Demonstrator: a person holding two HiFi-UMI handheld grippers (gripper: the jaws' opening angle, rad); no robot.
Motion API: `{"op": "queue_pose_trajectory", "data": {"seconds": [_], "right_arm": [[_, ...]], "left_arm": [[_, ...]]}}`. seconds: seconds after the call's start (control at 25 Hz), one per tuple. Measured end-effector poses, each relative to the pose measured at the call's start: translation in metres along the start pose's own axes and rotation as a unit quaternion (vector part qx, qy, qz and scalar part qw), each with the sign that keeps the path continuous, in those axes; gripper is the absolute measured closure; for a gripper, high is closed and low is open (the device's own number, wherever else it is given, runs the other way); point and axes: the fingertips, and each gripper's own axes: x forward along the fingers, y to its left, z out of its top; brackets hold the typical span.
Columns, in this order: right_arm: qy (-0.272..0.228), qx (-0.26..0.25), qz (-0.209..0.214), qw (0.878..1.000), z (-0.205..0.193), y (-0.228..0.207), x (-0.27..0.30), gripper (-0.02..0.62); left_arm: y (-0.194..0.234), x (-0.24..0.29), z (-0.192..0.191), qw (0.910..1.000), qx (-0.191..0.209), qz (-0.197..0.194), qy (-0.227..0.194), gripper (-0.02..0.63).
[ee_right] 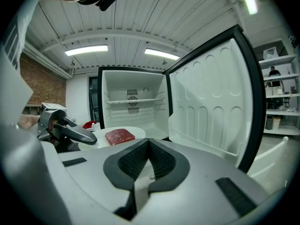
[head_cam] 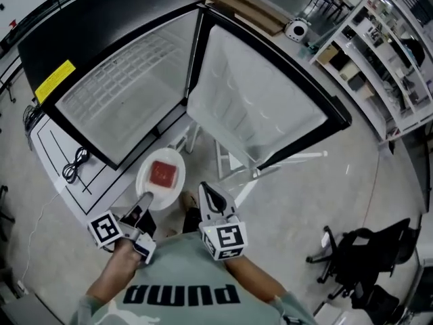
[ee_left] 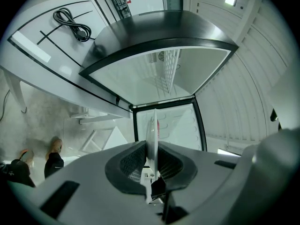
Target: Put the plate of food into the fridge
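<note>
A white plate (head_cam: 161, 176) carrying a red slab of meat (head_cam: 163, 173) hangs in front of the open black fridge (head_cam: 122, 87). My left gripper (head_cam: 143, 202) is shut on the plate's near rim. In the left gripper view the plate (ee_left: 152, 125) stands edge-on between the pads. My right gripper (head_cam: 205, 189) is to the right of the plate, shut and holding nothing. In the right gripper view the shut jaws (ee_right: 149, 144) point at the fridge's white inside (ee_right: 133, 109). The plate (ee_right: 117, 134), its meat (ee_right: 119, 136) and the left gripper (ee_right: 70, 130) lie to the left.
The fridge door (head_cam: 260, 107) swings wide to the right, over a white frame (head_cam: 233, 164). A white table (head_cam: 61, 147) with a black cable (head_cam: 74, 164) stands left of the fridge. A black office chair (head_cam: 358, 259) and shelving (head_cam: 396, 53) are at the right.
</note>
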Motion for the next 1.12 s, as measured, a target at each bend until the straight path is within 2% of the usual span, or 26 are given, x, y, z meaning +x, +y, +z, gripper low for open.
{"op": "queue_pose_trajectory", "data": {"seconds": [0.68, 1.12], "right_arm": [[0.004, -0.018, 0.081, 0.997, 0.039, -0.027, 0.08, 0.591], [-0.016, -0.048, 0.172, 0.984, 0.067, -0.029, 0.135, 0.591]], "left_arm": [[-0.016, 0.05, 0.053, 0.9968, -0.004, 0.008, -0.079, 0.56], [-0.012, 0.07, 0.091, 0.9841, 0.004, 0.023, -0.176, 0.56]]}}
